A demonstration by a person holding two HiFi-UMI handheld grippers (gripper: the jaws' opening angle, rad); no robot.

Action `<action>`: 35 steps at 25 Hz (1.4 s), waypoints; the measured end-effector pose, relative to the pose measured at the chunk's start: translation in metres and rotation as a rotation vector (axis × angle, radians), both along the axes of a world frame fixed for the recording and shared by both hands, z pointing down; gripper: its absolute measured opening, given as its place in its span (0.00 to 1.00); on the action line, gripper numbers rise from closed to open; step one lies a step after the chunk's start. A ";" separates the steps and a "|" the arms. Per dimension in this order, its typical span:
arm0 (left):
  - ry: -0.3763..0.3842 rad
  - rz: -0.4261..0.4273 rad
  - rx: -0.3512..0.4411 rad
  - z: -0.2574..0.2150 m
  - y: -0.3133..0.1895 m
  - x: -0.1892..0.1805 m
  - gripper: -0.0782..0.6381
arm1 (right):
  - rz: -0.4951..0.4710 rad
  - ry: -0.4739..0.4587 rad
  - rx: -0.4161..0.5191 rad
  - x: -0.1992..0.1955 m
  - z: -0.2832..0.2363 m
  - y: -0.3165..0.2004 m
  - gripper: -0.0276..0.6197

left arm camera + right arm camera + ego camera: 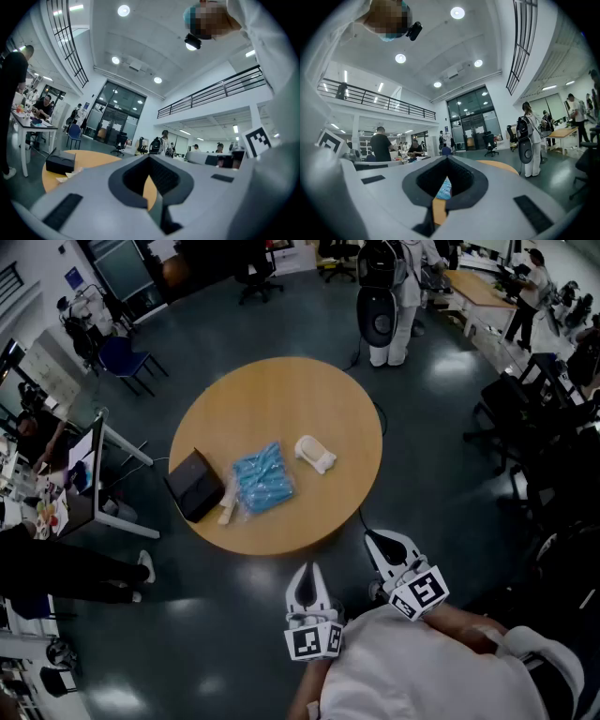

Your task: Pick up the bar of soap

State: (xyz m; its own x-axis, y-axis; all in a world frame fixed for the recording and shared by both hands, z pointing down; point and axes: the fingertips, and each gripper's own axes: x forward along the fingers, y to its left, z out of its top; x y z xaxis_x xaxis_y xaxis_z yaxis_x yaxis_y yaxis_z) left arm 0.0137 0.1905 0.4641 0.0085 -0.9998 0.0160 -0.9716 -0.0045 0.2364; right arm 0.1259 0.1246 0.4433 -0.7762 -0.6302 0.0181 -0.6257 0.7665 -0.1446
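A round wooden table (pixel 281 390) carries a white rounded piece (pixel 316 454), which may be the bar of soap, at its middle right. A small cream item (pixel 228 511) lies by the front left rim; I cannot tell which of the two is the soap. My left gripper (pixel 307 569) and right gripper (pixel 372 536) hang off the table's near edge, close to my body, both shut and empty. In the left gripper view the jaws (pixel 150 157) meet at their tips. The right gripper (pixel 447 157) looks the same, with the blue packet (pixel 444 187) showing through its gap.
A black box (pixel 194 485) sits at the table's left edge and a blue plastic packet (pixel 262 478) lies mid-table. A standing person (pixel 389 296) is beyond the far side. Office chairs (pixel 525 418), desks and a seated person (pixel 66 568) ring the dark floor.
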 end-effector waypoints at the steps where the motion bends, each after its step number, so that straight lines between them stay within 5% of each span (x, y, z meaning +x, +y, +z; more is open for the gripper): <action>1: -0.001 0.002 0.000 0.000 0.000 0.001 0.12 | -0.002 0.001 0.000 0.000 0.000 0.000 0.06; 16: -0.013 -0.019 -0.036 0.010 -0.003 0.011 0.12 | -0.024 -0.005 0.002 0.009 0.004 -0.001 0.06; 26: -0.011 -0.119 -0.056 0.024 -0.019 0.022 0.12 | -0.072 0.008 -0.019 0.030 0.024 -0.025 0.06; 35: -0.028 -0.110 -0.052 0.031 -0.095 -0.026 0.12 | -0.068 0.033 -0.049 -0.013 0.050 -0.096 0.06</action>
